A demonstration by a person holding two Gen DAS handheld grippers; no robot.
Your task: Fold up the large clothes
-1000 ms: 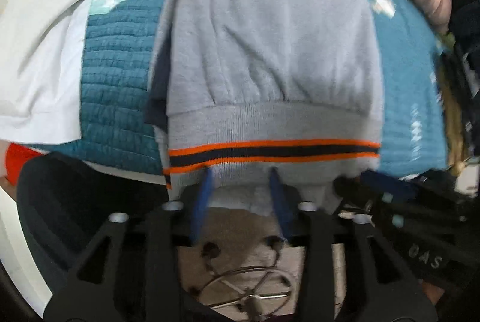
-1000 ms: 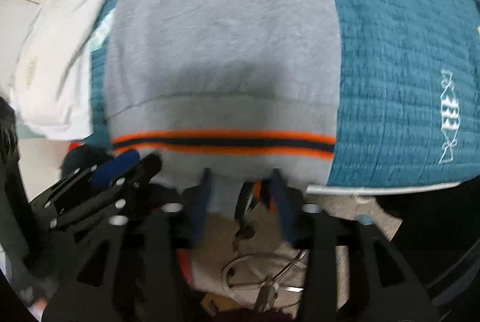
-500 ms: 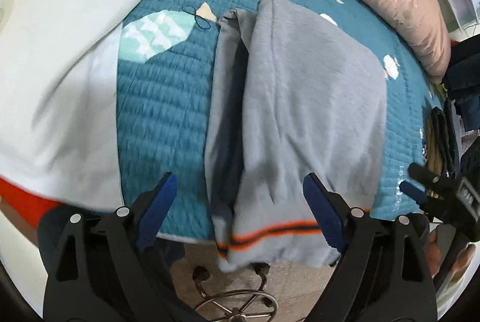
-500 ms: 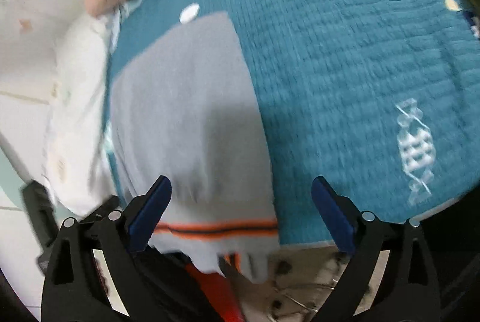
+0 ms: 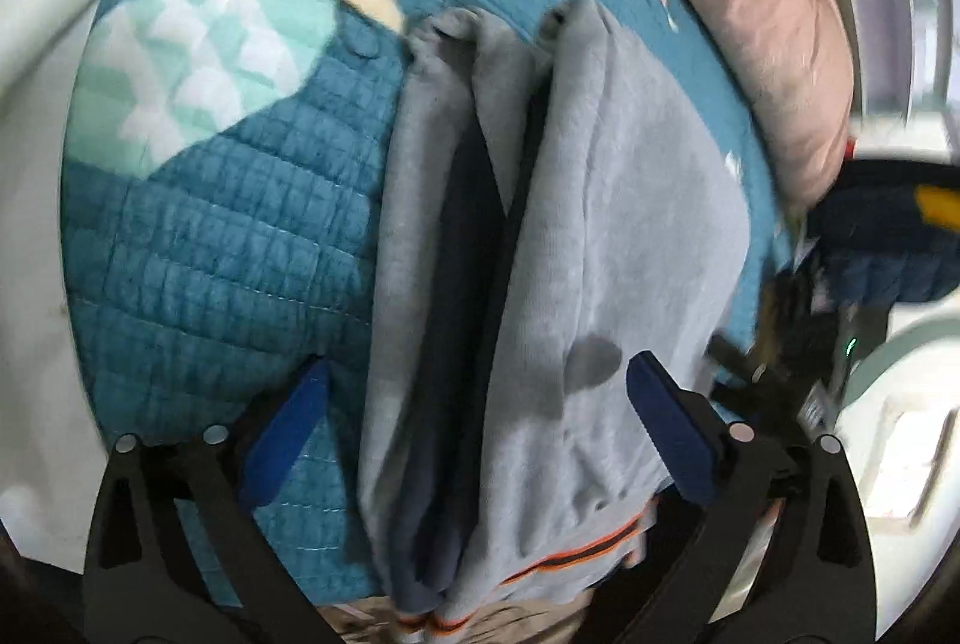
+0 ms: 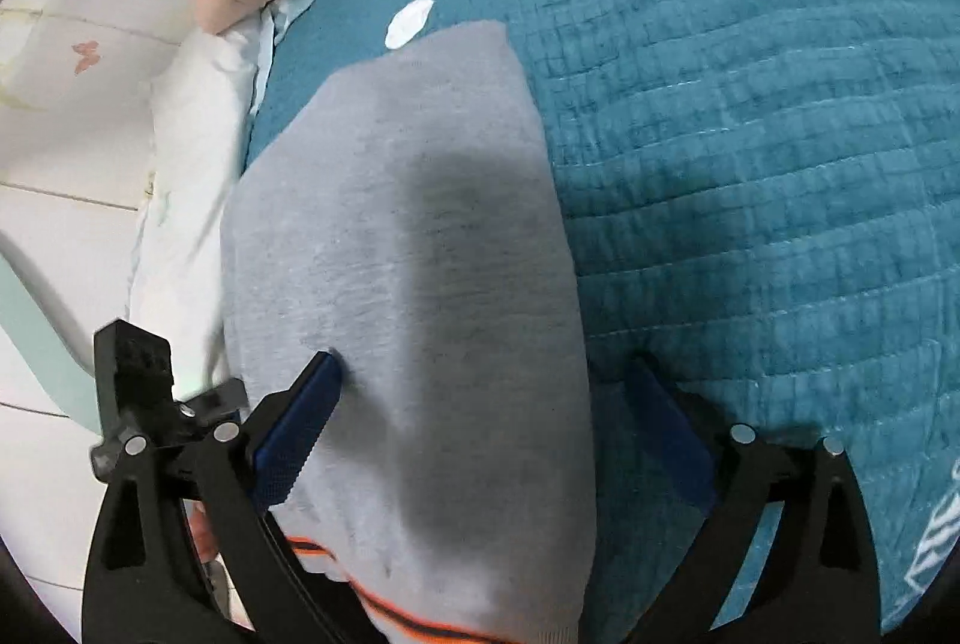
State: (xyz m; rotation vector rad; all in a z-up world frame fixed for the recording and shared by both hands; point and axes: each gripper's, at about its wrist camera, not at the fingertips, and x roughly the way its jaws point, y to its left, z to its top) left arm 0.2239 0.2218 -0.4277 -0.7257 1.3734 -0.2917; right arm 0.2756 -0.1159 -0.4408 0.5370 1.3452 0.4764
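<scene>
Left wrist view: the left gripper (image 5: 477, 425) hangs with its blue fingers (image 5: 282, 434) spread wide on either side of the grey sweater (image 5: 606, 248), gripping nothing.
Right wrist view: the right gripper (image 6: 483, 425) is likewise spread, one blue pad at the left edge of the folded grey panel and the other sunk in shadow beside its right edge on the quilt; whether either pad presses the cloth cannot be told.
Garment: the sweater lies folded into a long narrow stack on the teal quilt (image 5: 198, 248), its layered edges and a dark inner lining showing along the left side, its orange-and-black striped hem (image 5: 576, 554) at the near edge, drooping over the side of the bed.
Change: a second ago both tools were pinched on the hem; half a second ago they had opened and drawn back; now they are closer over the cloth, jaws apart.
Meaning: the last fold looks set down and released, so the task seems well along; the hem hanging off the bed and the loose layers on the left suggest a tidying push or one more fold crosswise may remain.
Surroundings: a pink pillow (image 5: 762, 26) lies along the far right, white bedding (image 6: 186, 200) to the left of the sweater in the right wrist view, and patchwork shapes dot the quilt.
Risk: the overhanging near end could slide the stack off the edge if nudged.
</scene>
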